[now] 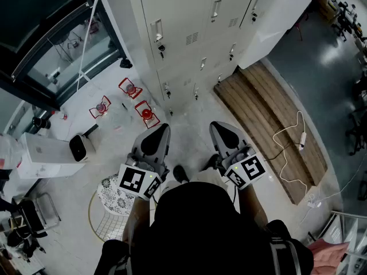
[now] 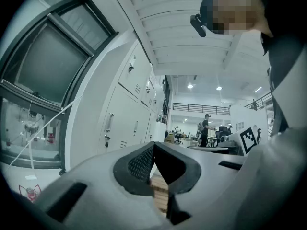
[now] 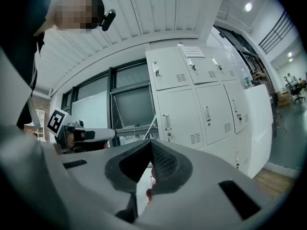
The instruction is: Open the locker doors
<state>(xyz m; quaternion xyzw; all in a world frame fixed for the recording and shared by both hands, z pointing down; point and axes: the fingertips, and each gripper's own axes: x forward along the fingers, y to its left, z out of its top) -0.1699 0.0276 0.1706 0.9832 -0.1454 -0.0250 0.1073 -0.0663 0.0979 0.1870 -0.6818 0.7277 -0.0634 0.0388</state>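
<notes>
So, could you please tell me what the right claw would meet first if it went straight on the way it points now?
Probably the lockers, at the column next to the window; the way there looks free. The right claw is shut and empty. Depth is hard to judge, so it might meet the window frame instead.

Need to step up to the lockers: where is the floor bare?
Bare: the white floor before the lockers, between the red stands and the wooden planks. Crowded: the window side, with those stands and a white box; a cable lies on the planks.
</notes>
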